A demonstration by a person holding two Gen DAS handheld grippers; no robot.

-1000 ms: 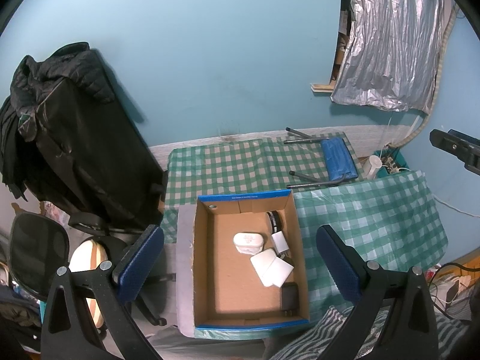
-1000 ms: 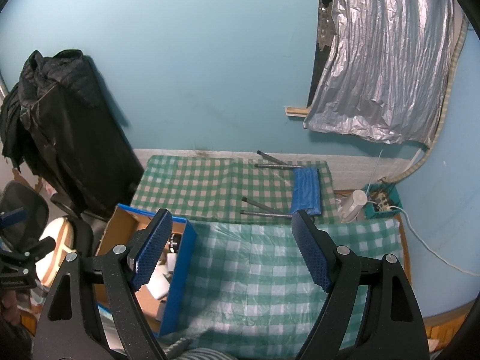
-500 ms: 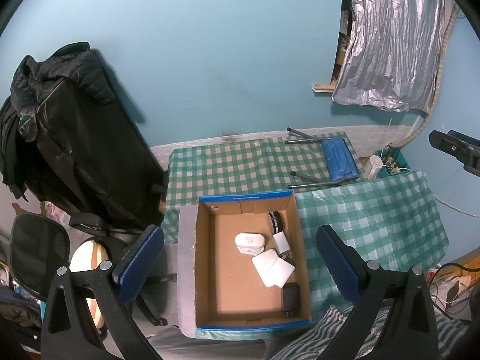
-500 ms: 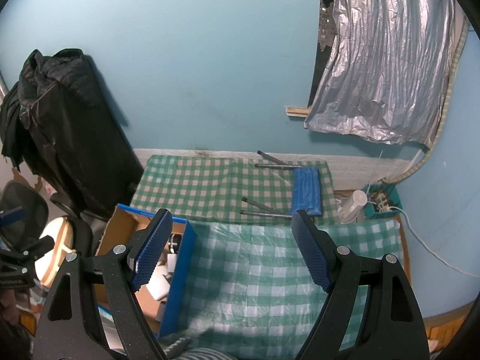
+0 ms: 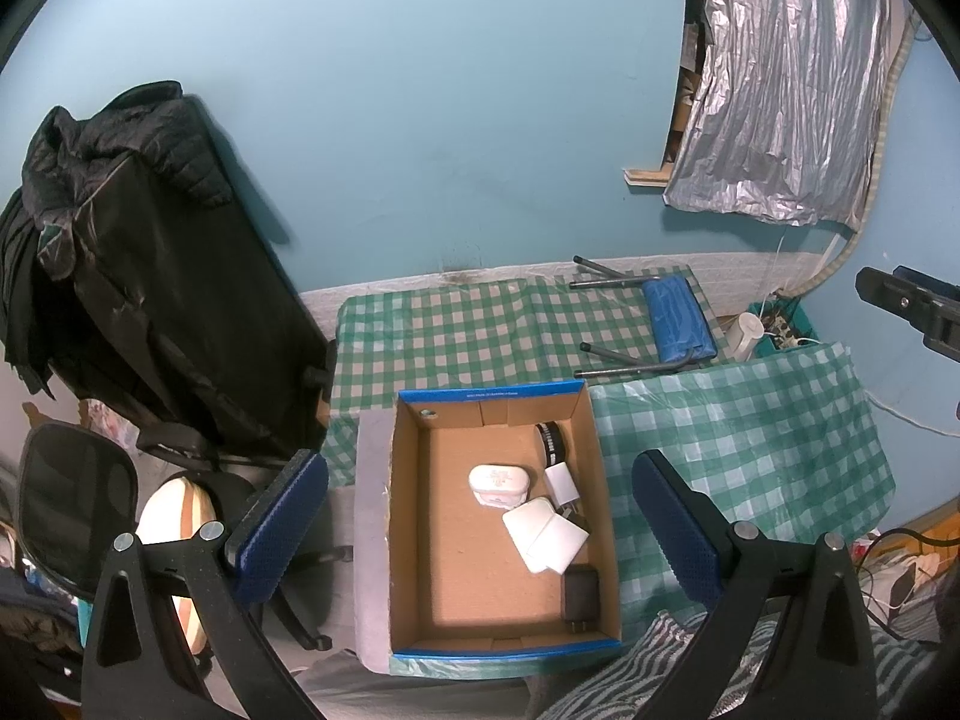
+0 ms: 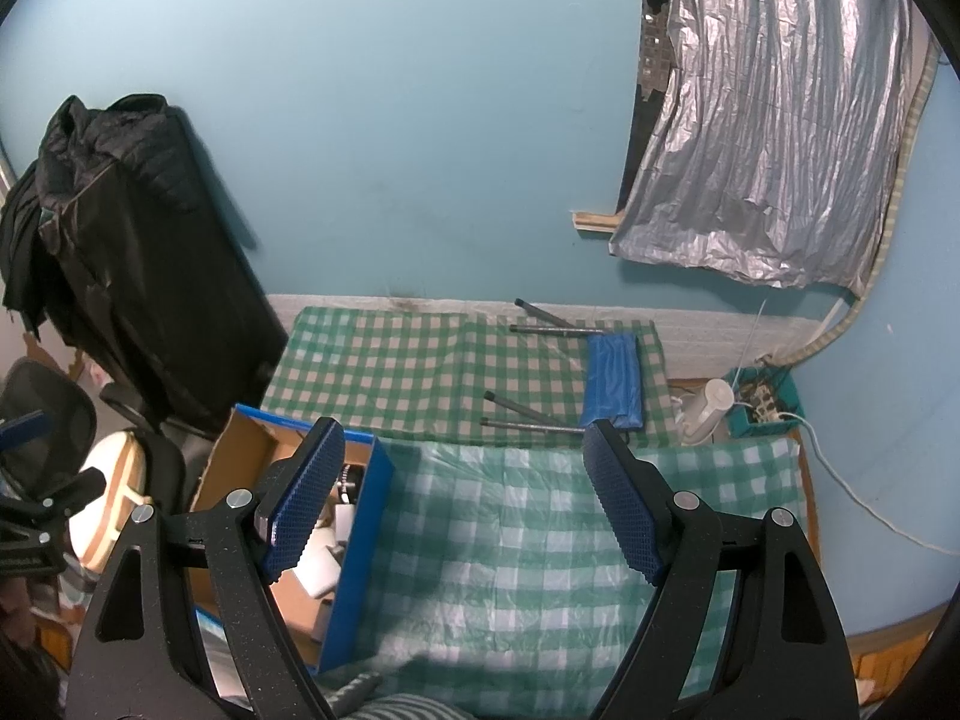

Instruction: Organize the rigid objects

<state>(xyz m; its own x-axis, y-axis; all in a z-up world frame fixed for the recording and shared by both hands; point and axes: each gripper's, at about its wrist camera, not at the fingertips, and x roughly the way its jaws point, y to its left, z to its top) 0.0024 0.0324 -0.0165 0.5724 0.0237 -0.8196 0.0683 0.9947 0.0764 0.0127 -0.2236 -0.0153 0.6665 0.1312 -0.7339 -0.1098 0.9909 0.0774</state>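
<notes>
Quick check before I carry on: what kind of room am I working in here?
Probably a spare room or home workspace, not a kitchen: an office chair draped with a black jacket, a foil sheet over the window, and a checked cloth beside the cardboard box.

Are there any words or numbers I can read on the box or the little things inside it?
None can be read.
Cardboard box: a line of white print on its blue far rim, too small to read.
White case: faint marks on the lid, too blurred to read.
Black roll: white stripes or ticks, no legible characters.
White adapter and black adapter: no visible text.
</notes>
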